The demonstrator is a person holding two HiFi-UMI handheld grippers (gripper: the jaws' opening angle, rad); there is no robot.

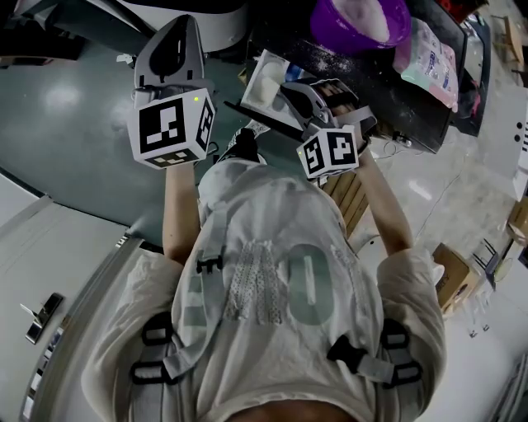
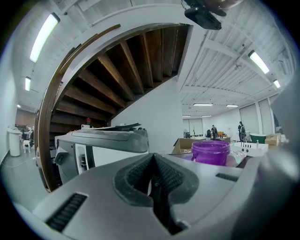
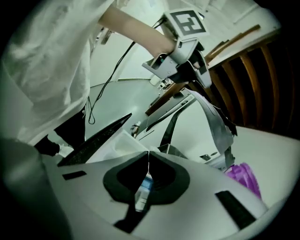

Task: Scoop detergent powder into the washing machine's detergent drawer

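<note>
My right gripper is shut on a thin white and blue scoop handle; the scoop's bowl is hidden below the jaws. It hangs over a white open drawer compartment, which also shows just beyond the jaws as a white box. A purple tub of white powder stands on the black table further off. My left gripper is raised at the left, shut with nothing between its pads. It points at the grey washing machine, with the purple tub to the right.
The black table carries a pale packet beside the tub. A wooden slatted piece lies under my right forearm. Cardboard boxes sit on the floor at the right. A wooden staircase rises behind the machine.
</note>
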